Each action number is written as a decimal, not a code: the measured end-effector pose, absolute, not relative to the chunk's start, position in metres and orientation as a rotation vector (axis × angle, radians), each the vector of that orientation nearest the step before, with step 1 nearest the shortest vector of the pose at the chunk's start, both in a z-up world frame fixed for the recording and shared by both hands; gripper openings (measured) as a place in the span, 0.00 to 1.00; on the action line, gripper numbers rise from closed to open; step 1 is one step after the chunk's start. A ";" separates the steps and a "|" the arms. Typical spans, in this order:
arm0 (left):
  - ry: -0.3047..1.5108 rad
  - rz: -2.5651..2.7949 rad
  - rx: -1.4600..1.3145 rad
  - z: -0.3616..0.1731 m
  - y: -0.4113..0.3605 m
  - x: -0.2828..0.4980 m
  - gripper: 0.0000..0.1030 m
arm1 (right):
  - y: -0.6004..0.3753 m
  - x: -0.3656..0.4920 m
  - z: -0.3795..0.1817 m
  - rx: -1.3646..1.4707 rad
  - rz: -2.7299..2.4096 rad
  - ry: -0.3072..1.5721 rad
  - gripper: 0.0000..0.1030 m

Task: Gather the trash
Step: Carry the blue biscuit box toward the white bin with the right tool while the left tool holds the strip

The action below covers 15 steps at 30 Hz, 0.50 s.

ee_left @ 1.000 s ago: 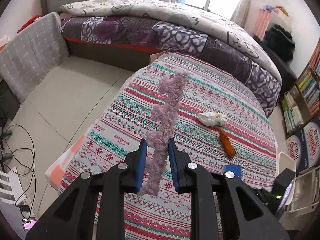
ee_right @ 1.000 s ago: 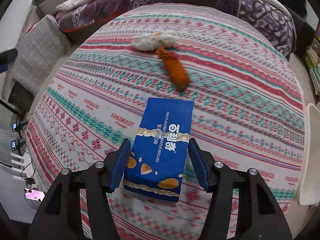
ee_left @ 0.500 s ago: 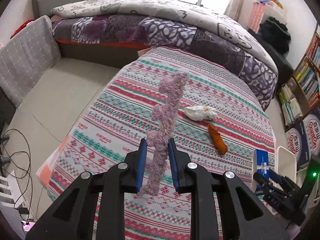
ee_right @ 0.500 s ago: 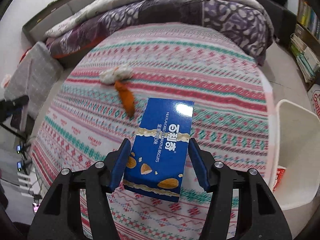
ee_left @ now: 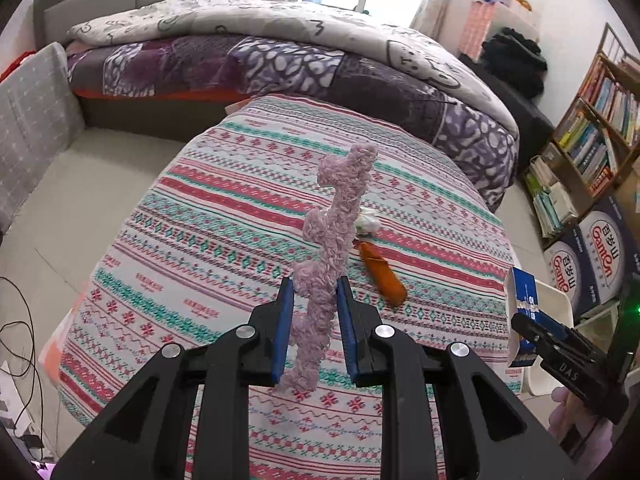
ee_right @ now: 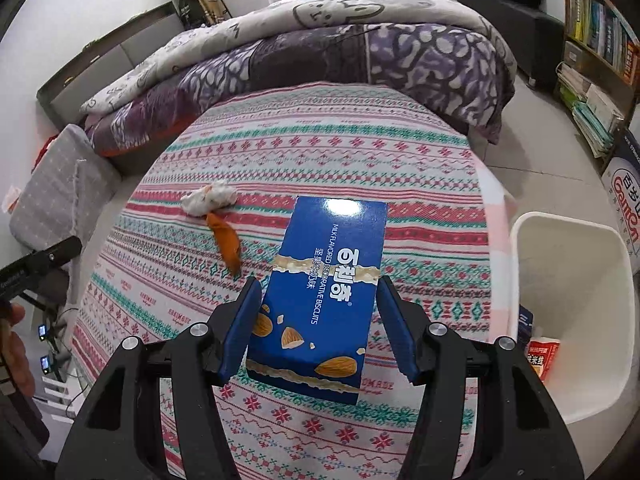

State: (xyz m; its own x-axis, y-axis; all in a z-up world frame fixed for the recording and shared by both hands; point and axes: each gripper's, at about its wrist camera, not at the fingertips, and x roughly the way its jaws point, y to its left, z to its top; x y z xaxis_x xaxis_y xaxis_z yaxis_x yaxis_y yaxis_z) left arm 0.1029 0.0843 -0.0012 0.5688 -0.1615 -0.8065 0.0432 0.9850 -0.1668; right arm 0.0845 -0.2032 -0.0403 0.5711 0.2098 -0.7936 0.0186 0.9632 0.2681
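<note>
My left gripper (ee_left: 314,300) is shut on a fuzzy pink yarn strip (ee_left: 336,224) and holds it upright above the striped bed cover (ee_left: 208,240). My right gripper (ee_right: 318,308) is shut on a blue biscuit box (ee_right: 328,280), held above the cover; the box also shows in the left wrist view (ee_left: 520,312). An orange wrapper (ee_left: 382,274) and a crumpled white tissue (ee_left: 368,220) lie on the cover; both show in the right wrist view, wrapper (ee_right: 226,240), tissue (ee_right: 208,200). A white trash bin (ee_right: 572,280) stands at the right with some packets inside.
A quilt-covered bed (ee_left: 280,52) lies behind. A bookshelf (ee_left: 592,120) and printed cartons (ee_left: 592,240) stand at the right. A grey cushion (ee_left: 28,120) and cables (ee_left: 16,340) are on the floor at the left.
Both grippers have risen and drawn back from the cover with their loads. The right gripper has swung right, so the white bin has come further into its view.
</note>
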 end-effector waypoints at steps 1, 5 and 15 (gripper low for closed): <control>0.957 -0.124 -0.128 -0.001 0.081 0.103 0.22 | -0.207 0.084 -0.040 0.262 0.107 0.956 0.55; 0.957 -0.143 -0.106 -0.003 0.067 0.103 0.22 | -0.220 0.082 -0.038 0.273 0.078 0.949 0.55; 0.967 -0.184 -0.056 -0.009 0.033 0.104 0.22 | -0.263 0.077 -0.039 0.318 -0.027 0.944 0.55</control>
State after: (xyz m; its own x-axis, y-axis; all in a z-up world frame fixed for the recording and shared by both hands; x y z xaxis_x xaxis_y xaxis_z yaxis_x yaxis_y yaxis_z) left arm 0.1044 0.0330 -0.0094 0.5537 -0.1803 -0.8130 0.1307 0.9830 -0.1291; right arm 0.0773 -0.2625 -0.0393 0.5895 0.1152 -0.7995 0.1611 0.9531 0.2561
